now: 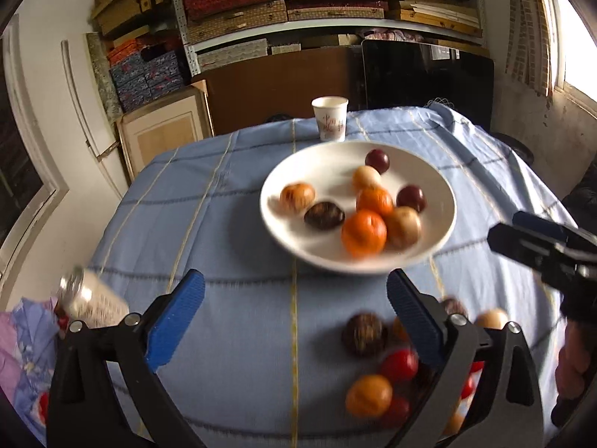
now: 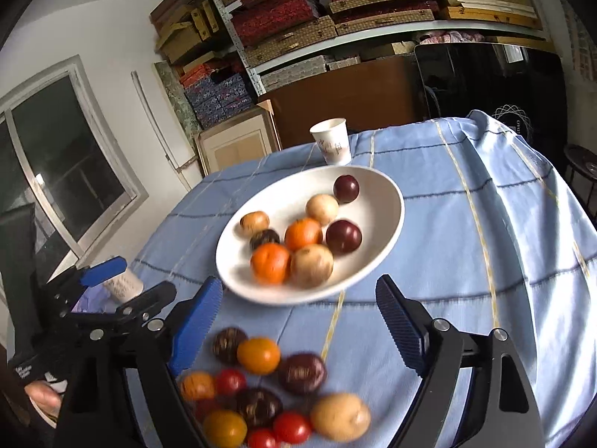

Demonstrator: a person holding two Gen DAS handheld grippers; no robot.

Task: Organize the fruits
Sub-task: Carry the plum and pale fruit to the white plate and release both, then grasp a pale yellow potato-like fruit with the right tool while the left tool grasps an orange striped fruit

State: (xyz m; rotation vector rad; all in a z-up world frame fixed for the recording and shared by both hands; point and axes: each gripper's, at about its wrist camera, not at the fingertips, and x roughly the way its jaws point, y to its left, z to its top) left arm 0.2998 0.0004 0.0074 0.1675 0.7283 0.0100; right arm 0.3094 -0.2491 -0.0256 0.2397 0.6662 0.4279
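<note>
A white plate sits mid-table and holds several fruits: oranges, dark plums and pale round ones. More loose fruit lies on the blue cloth nearer to me, with a dark one, a red one and an orange one. My left gripper is open over the cloth, just short of the plate, nothing between its blue pads. My right gripper is open too and empty, above the loose pile. Each shows in the other's view.
A paper cup stands behind the plate near the table's far edge. A pale printed container and purple fabric are at the left edge. Shelves of stacked boxes fill the back wall. A hand holds the left tool.
</note>
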